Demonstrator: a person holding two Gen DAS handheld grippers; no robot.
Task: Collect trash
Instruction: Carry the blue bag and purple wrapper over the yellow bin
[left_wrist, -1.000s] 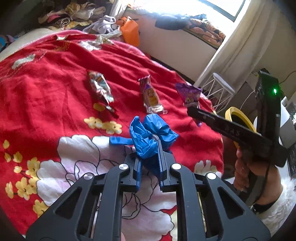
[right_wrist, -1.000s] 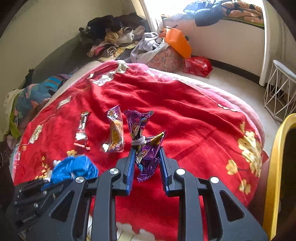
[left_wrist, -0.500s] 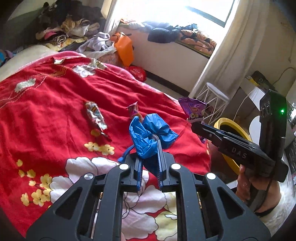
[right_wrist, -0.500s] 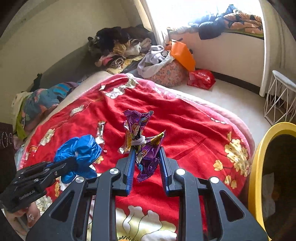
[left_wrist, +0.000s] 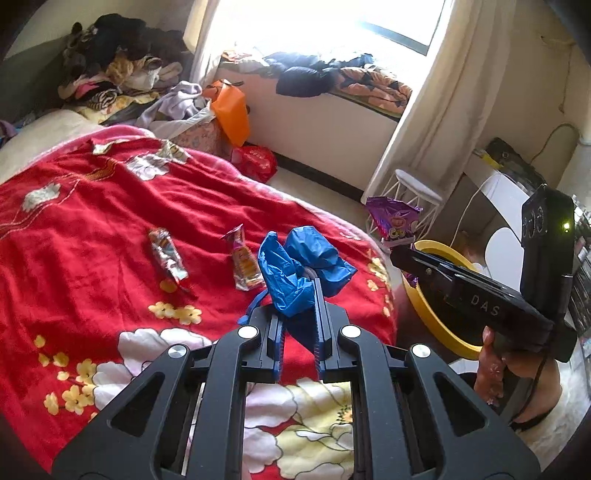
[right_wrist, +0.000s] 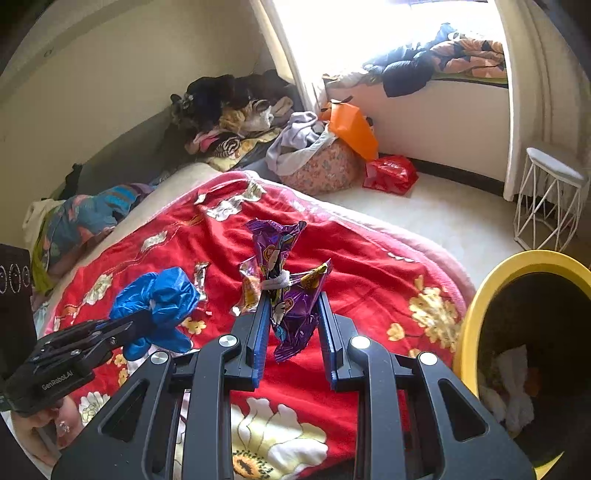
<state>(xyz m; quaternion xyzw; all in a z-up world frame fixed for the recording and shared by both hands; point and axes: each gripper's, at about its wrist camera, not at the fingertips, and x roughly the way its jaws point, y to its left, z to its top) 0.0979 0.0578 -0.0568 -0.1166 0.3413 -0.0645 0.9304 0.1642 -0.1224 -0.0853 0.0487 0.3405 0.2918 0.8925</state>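
Lifted clear of the red floral blanket (left_wrist: 92, 229) since a second ago, both loads, and swung toward the yellow-rimmed bin (right_wrist: 476, 306) beside the bed's near corner. Left gripper (left_wrist: 297, 284) nearly closed, pinching a crumpled blue plastic bag (left_wrist: 295, 266) near its middle so the loose ends puff out above the jaws rather than trail on the cloth. Right gripper (right_wrist: 291, 299) closed partway on a purple snack wrapper (right_wrist: 291, 306), gripped low on a tied waist with the upper half fanning up past the fingertips; seen from the left wrist view as held out over the bin's rim, wrapper ahead of the jaws. Likely carried high to keep the crinkled foil from snagging on the blanket during the swing.

Left on the bed, toward its middle: an orange snack wrapper (left_wrist: 243, 258) and a silver foil wrapper (left_wrist: 166, 254), lying flat and a little apart, neither touched. Bin already holding some pale crumpled scraps at the bottom, mouth unobstructed.

Judged as the carry-to-bin step, roughly halfway through the collecting, with two pieces in hand and two to fetch. Next call: bring each gripper over the opening, not just its rim, before letting go, since light foil and film may flutter sideways.
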